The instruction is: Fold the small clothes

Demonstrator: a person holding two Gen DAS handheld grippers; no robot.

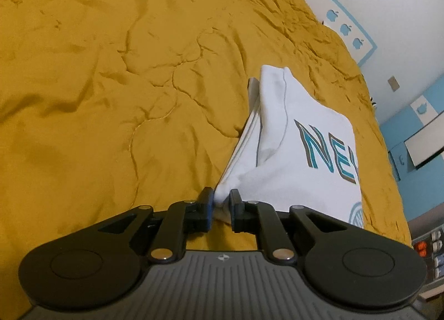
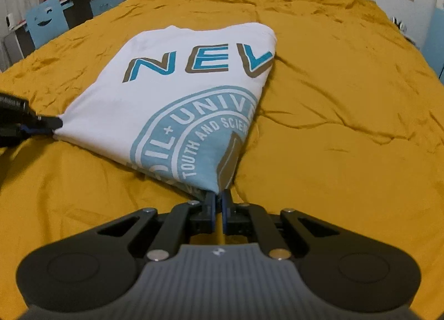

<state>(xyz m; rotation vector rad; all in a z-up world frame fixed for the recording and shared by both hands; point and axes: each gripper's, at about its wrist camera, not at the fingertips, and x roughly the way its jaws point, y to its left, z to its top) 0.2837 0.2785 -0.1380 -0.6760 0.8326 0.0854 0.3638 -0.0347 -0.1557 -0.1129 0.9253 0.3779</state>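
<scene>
- Left wrist view: left hand-held gripper (image 1: 221, 204) closed down on a bunched near corner of the white T-shirt (image 1: 299, 136). Cloth fills the narrow gap between the blue-padded fingers (image 1: 207, 210).
- Same view: the shirt runs forward and to the right of that grip. A folded sleeve and side edge stretch straight ahead, and the lettered front spreads off to the right. It lies on the mustard bedspread (image 1: 111, 70), which is creased all over.
- Right wrist view: right hand-held gripper (image 2: 219, 203) nearly fully closed, pinching the near corner of the T-shirt (image 2: 177, 92) just under the round teal crest. Only a thin layer of cloth sits between the pads.
- Same view: the left hand-held gripper (image 2: 54, 125) enters at the left edge, holding the other near corner. The two grips mark the ends of the hem nearest the person, which looks slightly raised off the bedspread (image 2: 347, 97).
- Same view: the shirt's long axis runs away from both grippers, toward the far end where the big letters sit. The far edge rests flat.
- Judgement: both hands are equally placed on the near edge, so the next fold likely carries this edge forward over the lettering. The far end is well apart, straight ahead.
- Risk, as judged: the thin right pinch may slip if the lift is uneven.
</scene>
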